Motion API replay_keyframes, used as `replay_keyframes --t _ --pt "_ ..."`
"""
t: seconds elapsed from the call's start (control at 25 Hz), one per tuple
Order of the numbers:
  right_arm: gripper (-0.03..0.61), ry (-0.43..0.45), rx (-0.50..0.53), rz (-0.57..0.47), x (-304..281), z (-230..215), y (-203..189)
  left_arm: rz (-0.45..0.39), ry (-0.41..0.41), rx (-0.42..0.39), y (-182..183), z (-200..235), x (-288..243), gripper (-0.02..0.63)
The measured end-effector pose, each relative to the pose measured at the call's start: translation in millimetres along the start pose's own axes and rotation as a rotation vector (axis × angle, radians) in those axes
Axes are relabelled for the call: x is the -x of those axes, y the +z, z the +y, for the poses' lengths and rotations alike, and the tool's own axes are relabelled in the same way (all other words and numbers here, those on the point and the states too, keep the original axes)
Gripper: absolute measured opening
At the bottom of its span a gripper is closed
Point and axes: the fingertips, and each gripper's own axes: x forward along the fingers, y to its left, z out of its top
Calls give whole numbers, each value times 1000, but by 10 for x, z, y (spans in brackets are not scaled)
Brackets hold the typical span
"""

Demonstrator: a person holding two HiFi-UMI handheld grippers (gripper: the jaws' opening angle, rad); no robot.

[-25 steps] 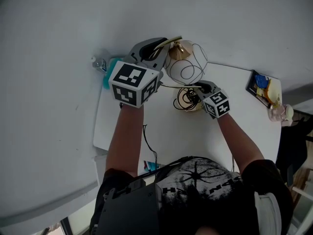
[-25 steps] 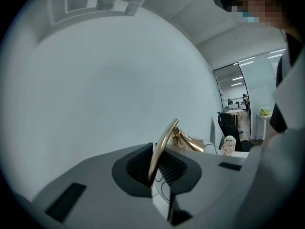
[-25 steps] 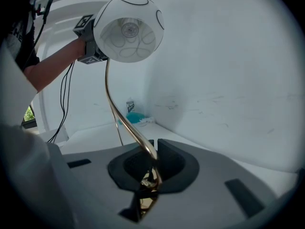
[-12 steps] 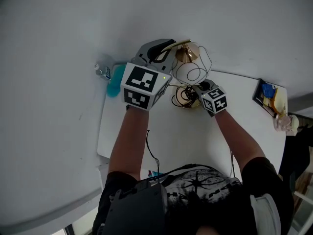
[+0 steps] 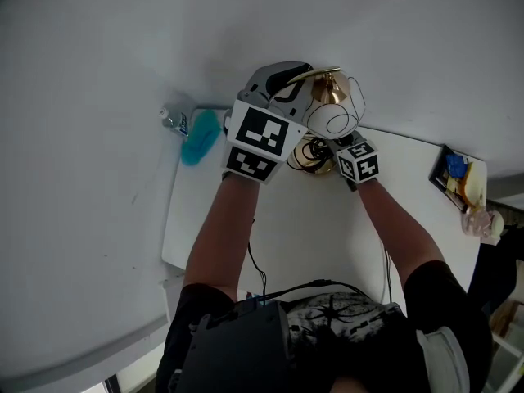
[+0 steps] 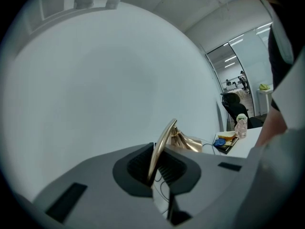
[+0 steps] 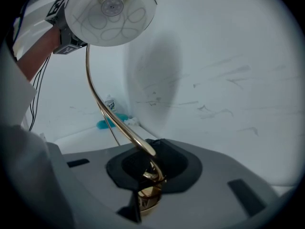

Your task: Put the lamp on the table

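Head view, left to right. At the far left corner of the table (image 5: pixel 311 228) lay a teal item (image 5: pixel 199 136) and a small bottle (image 5: pixel 173 121). The left gripper (image 5: pixel 301 77) was closing tight on the curved brass stem (image 5: pixel 318 72) of the lamp (image 5: pixel 330 97) (its shade (image 5: pixel 337 119) hung just beside). The base (image 5: pixel 311 155) sat near the far edge, between the opening jaws of the right gripper (image 5: pixel 331 148), pads clear of the brass. A tray (image 5: pixel 456 174) lay at the right edge.
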Motion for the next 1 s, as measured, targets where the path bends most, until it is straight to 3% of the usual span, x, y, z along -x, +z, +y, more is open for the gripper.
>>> replay_keyframes --t 0.24,0.6,1.0 --pt "46 11 13 -45 -2 -3 49 2 41 -4 18 1 35 20" --pt "46 19 -16 -32 -74 32 -43 17 -12 -40 -12 -79 -60 20" --pt "46 23 -13 -40 -77 35 -47 22 -15 -40 -14 -84 -64 20"
